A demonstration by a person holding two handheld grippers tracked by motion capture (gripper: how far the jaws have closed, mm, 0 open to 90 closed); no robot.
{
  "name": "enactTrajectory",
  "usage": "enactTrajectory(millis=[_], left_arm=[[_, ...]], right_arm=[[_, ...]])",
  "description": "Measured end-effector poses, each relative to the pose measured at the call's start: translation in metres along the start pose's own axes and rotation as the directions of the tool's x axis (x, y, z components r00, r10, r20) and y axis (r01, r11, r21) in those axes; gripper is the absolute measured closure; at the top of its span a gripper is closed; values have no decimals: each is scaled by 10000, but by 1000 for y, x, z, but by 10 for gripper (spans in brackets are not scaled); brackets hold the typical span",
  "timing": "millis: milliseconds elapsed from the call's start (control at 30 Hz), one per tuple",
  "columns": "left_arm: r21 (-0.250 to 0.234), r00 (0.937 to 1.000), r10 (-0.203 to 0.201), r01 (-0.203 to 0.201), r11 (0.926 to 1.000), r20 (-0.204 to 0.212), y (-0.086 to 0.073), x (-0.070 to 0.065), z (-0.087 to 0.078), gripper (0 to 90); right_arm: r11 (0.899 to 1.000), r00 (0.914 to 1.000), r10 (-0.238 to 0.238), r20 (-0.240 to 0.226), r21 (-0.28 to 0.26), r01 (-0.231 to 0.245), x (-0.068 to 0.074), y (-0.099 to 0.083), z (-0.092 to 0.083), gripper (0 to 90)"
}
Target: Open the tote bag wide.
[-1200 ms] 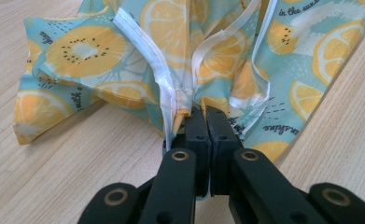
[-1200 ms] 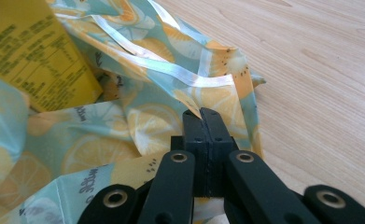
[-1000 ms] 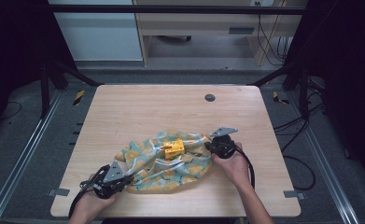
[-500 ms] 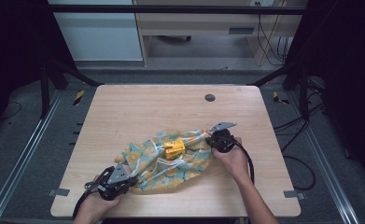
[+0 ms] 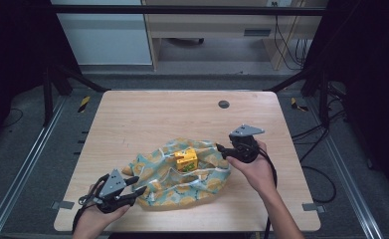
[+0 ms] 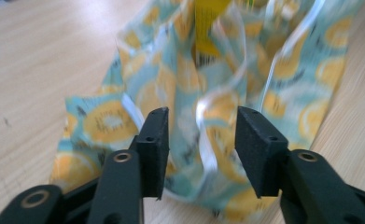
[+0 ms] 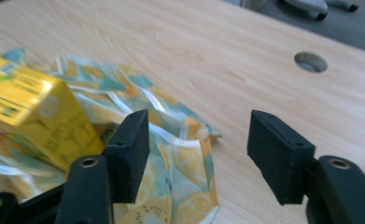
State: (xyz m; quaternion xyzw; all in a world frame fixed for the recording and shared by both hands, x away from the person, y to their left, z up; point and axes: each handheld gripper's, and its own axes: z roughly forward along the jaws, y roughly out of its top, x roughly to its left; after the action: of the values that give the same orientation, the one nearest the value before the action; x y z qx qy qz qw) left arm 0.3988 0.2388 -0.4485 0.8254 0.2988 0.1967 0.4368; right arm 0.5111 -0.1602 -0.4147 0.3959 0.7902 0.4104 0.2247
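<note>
The left gripper [image 5: 132,190], its jaws just opened and now spread, hangs at the near-left edge of a lemon-print bag [image 5: 182,179] — the cloth lies loose between and beyond its pads, unpinched. The right gripper [image 5: 221,148], jaws likewise just opened and holding nothing, hovers at the bag's far-right corner, a yellow carton [image 5: 186,160] resting on the bag just left of it on the table [image 5: 147,114].

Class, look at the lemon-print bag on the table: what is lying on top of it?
A yellow carton lies on the lemon-print bag. What the bag holds inside, if anything, is covered by its folds.
</note>
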Motion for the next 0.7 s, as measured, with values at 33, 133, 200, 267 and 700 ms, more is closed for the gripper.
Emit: enactTrajectory(millis=[33,133,200,267,700], left_arm=[[-103,10000,-12,12,9999,-36,4,0,-2,534],[-210,9995,161,-166,9996,-254,20,4,-9,507],[-358,9992,196,-208,9991,-334,29,8,-11,507],[-135,9983,273,-280,9995,-517,38,15,-8,485],[1432,9985,537,-525,9883,-46,55,34,61,413]], right_arm=[[9999,9999,92,-58,-112,-92,1,2,-4,381],[9996,9995,7,-328,-283,-17,6,6,-15,379],[9992,9979,-279,-583,-301,262,15,7,-23,383],[9989,9965,-377,-751,-300,355,22,6,-26,382],[9887,9790,-1238,-1619,643,1357,67,-23,-12,330]])
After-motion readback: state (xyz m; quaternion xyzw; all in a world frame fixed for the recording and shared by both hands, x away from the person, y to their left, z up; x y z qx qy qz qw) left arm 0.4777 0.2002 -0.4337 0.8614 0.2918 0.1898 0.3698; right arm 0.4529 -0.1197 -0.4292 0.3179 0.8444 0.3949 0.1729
